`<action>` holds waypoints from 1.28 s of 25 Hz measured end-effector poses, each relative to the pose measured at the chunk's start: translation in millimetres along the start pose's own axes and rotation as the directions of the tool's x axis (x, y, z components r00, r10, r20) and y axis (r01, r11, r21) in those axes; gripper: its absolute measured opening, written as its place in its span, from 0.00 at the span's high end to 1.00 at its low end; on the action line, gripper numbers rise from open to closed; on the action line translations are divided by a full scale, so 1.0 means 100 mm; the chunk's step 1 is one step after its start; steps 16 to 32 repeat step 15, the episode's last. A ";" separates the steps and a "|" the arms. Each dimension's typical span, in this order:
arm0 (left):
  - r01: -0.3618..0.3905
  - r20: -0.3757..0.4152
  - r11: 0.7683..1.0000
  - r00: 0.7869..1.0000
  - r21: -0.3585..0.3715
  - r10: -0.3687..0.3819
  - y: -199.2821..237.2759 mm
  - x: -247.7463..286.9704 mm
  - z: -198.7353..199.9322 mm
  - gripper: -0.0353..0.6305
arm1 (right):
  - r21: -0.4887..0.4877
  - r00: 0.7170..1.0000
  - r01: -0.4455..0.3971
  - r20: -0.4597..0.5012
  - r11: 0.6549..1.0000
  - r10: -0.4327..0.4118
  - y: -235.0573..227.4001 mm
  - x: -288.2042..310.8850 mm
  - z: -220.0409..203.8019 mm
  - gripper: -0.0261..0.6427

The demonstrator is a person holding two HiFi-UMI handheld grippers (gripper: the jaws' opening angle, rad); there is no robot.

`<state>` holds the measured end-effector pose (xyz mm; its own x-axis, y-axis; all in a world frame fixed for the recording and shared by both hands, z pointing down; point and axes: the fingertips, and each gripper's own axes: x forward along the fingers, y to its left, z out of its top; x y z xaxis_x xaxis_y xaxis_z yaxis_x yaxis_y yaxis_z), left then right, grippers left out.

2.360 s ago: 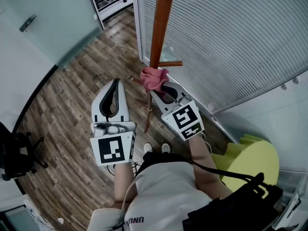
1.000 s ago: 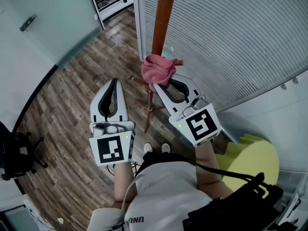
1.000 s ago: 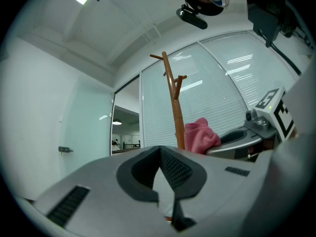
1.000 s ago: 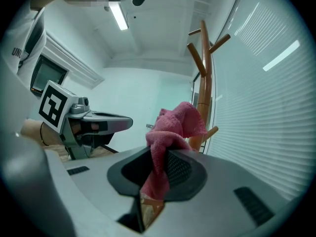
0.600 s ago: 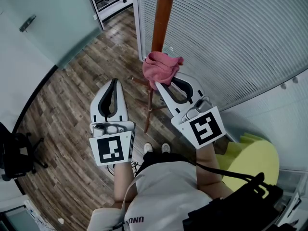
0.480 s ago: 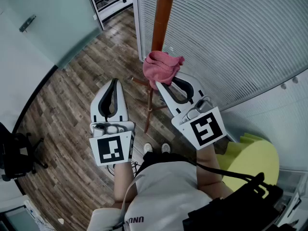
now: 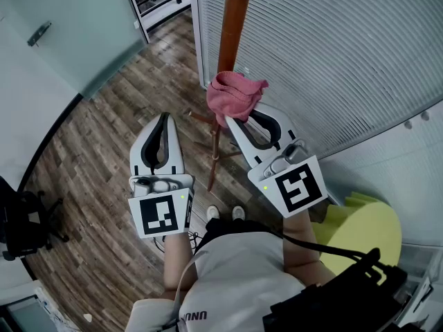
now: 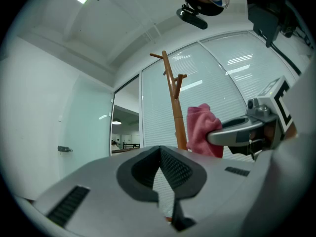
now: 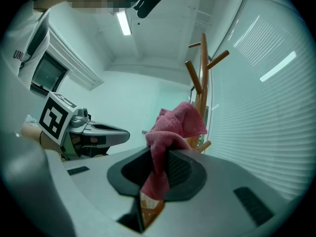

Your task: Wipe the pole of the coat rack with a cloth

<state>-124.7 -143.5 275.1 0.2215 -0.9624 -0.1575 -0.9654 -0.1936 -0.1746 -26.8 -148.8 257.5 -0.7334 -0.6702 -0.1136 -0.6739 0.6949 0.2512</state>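
Beside the slatted window blinds (image 7: 332,54), the wooden pole (image 7: 232,40) of the coat rack stands upright on a plank floor (image 7: 104,130). Seen from the head, a bunched pink cloth (image 7: 234,97) sits in front of the pole at the height of a short side peg, covering that stretch of the wood and seemingly pressed against it. The right gripper (image 7: 230,121) reaches up to it from below, and its own view shows its jaws pinched on a fold of the cloth (image 9: 175,127), with the rest of the fabric heaped above the gripper's tips (image 9: 159,154) and the pole (image 9: 202,83) with its angled pegs rising just behind. The left gripper (image 7: 166,116) is held lower and to the left, well apart from the pole. Its own view shows the tips (image 8: 160,149) pressed together with nothing between them, and beyond them stand the pole (image 8: 174,107), the cloth (image 8: 201,130) and one grey jaw of the right gripper. The person's shoes (image 7: 225,213) stand near the foot of the rack, a yellow seat (image 7: 360,227) is at their right, and a frosted glass door (image 7: 62,19) lies to the left.
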 end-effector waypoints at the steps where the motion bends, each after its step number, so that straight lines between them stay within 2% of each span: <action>1: 0.001 0.000 1.000 1.000 0.001 -0.001 0.00 0.00 0.00 0.93 | -0.001 1.000 0.001 0.002 1.000 -0.001 0.00 0.00 0.01 0.85; 32: 0.012 0.004 1.000 1.000 0.010 -0.012 -0.02 0.04 0.01 0.93 | -0.009 1.000 0.000 0.004 1.000 0.000 -0.02 0.01 0.01 0.85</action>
